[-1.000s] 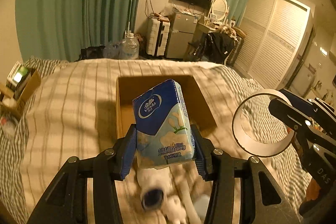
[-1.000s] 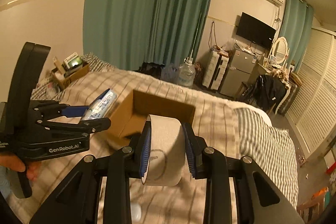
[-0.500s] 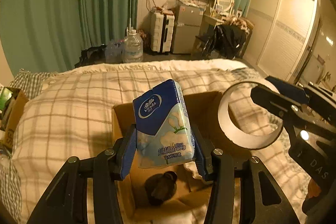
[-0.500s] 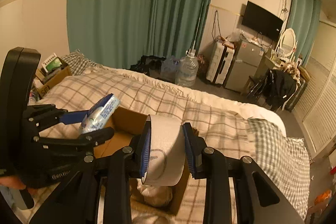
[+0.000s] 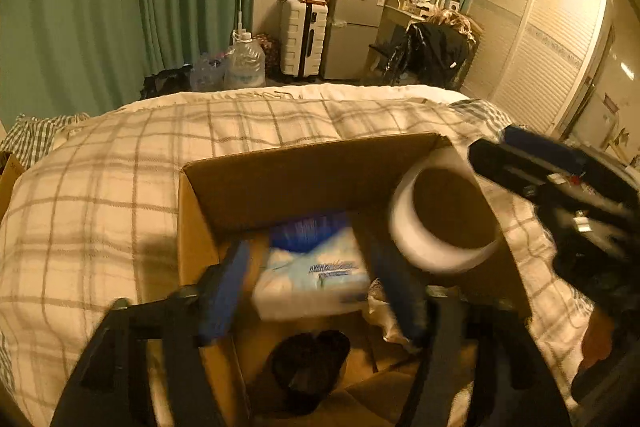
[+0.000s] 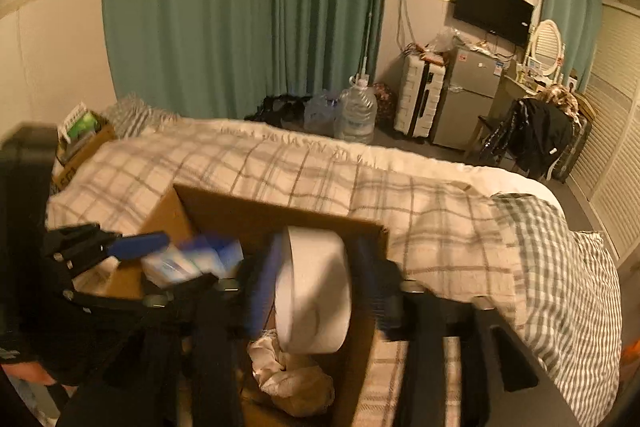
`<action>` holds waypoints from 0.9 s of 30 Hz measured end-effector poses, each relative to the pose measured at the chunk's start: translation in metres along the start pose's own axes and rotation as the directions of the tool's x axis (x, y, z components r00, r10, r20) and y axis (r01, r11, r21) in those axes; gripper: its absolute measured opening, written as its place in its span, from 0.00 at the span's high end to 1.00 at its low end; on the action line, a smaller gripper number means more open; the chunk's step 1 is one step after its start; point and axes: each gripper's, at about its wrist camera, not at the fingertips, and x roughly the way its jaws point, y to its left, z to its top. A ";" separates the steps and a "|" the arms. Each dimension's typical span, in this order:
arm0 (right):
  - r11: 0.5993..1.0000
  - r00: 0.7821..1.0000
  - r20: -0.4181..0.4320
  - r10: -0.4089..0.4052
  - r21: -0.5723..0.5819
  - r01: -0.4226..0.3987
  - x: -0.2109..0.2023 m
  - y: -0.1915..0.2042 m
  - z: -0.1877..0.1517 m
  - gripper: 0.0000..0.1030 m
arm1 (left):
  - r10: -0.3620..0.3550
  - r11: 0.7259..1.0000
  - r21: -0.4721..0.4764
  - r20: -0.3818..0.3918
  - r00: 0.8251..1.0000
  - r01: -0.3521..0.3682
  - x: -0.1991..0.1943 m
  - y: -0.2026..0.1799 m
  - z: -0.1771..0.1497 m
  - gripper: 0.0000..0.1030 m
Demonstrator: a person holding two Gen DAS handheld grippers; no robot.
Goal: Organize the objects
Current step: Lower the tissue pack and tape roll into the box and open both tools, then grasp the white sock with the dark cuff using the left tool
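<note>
Left claw (image 5: 316,287) open, soft tissue pack (image 5: 316,275)

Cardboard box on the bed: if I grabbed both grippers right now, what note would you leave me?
Left gripper: jaws look open, with the blurred tissue pack loose between them over the cardboard box.
Right gripper: jaws look open around the tape roll, also over the box.
Done: both items are at the box on the bed.
Left: check both land inside, then withdraw.
</note>
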 end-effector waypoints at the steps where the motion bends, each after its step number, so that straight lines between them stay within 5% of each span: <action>1: 1.000 1.000 0.012 0.003 0.010 -0.003 -0.007 -0.002 0.002 0.40 | 0.006 1.000 -0.001 0.011 1.000 -0.006 -0.005 -0.001 0.000 0.20; 10: 0.998 0.997 0.069 -0.047 -0.034 0.049 -0.117 0.005 0.009 0.33 | 0.058 0.998 0.004 0.062 0.996 -0.058 -0.090 -0.010 -0.011 0.11; 18: 0.996 0.993 0.099 -0.071 -0.052 0.076 -0.222 0.019 -0.011 0.25 | 0.068 0.998 0.006 0.075 0.995 -0.069 -0.151 -0.017 -0.055 0.10; 27: 0.996 0.997 0.026 -0.068 -0.057 0.070 -0.218 0.043 -0.089 0.24 | 0.087 0.996 -0.011 0.012 0.996 -0.086 -0.138 -0.021 -0.131 0.10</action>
